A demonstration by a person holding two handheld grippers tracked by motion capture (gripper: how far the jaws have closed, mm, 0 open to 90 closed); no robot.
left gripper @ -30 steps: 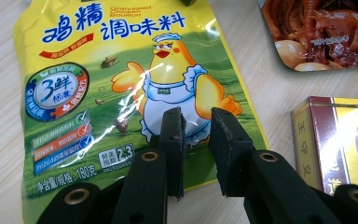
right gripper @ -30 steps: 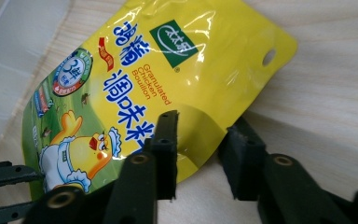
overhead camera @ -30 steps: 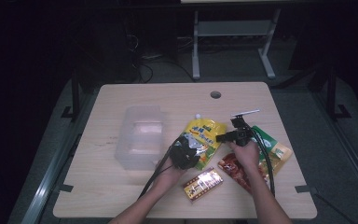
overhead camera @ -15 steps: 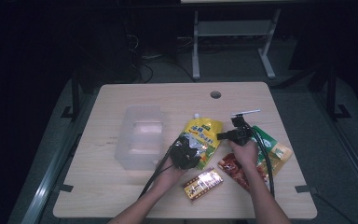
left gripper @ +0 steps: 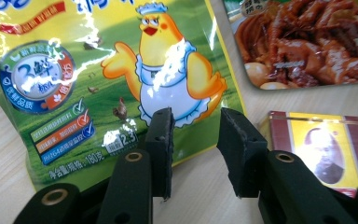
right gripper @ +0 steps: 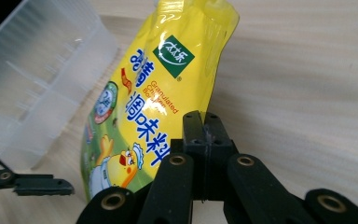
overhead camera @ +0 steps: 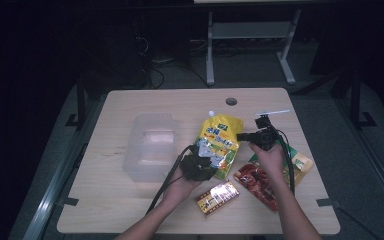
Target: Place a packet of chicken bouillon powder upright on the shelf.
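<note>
Lying mid-table, the yellow pouch (overhead camera: 219,142) has the clear bin (overhead camera: 152,146) at its left. The right gripper (overhead camera: 241,136) pinches its right edge, jaws together. The left gripper (overhead camera: 208,159), jaws apart, straddles its near edge beside the small box (overhead camera: 218,197). Far tabletop (overhead camera: 180,102) lies bare.

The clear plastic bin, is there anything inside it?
The clear plastic bin looks empty: pale table shows through its walls. The yellow pouch lies beside it, not inside. Glare hides part of its floor.
</note>
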